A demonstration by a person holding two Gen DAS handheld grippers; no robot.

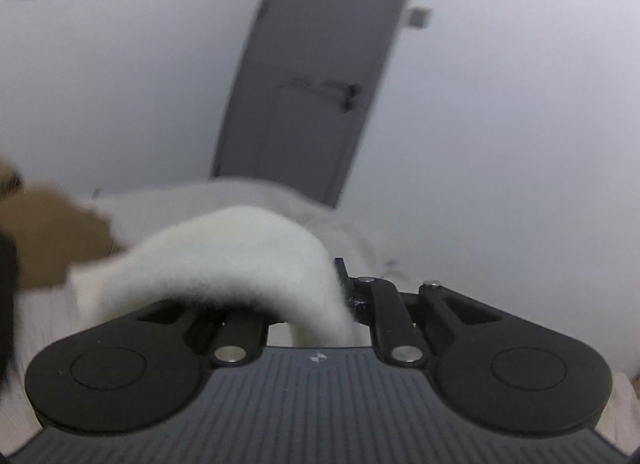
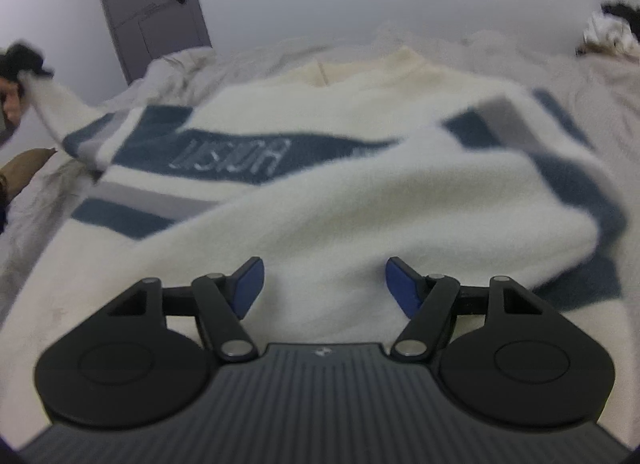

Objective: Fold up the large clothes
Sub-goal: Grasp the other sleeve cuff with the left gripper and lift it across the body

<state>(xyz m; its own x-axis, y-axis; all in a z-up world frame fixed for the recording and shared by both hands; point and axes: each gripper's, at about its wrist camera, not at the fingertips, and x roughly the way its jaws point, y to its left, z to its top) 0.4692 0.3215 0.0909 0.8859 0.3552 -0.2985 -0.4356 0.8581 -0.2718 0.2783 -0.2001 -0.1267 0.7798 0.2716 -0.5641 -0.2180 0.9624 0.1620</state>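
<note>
A large white fleece sweater (image 2: 344,200) with blue and grey stripes and a lettered blue band lies spread on the bed. One sleeve is folded across its front. The other sleeve (image 2: 52,104) is pulled up off the bed at the far left. In the left wrist view a fold of this white sleeve (image 1: 232,256) drapes over my left gripper (image 1: 316,304) and hides the fingertips; the jaws are shut on it, raised above the bed. My right gripper (image 2: 326,284) hovers low over the sweater's near part, its blue pads (image 2: 250,284) wide apart and gripping nothing.
The pale crumpled bed sheet (image 2: 580,80) surrounds the sweater. A grey door (image 2: 148,4) in a white wall stands behind the bed's far left corner. A brown cushion-like thing (image 1: 48,232) lies at the left edge, a dark-and-white pile (image 2: 608,28) at the far right.
</note>
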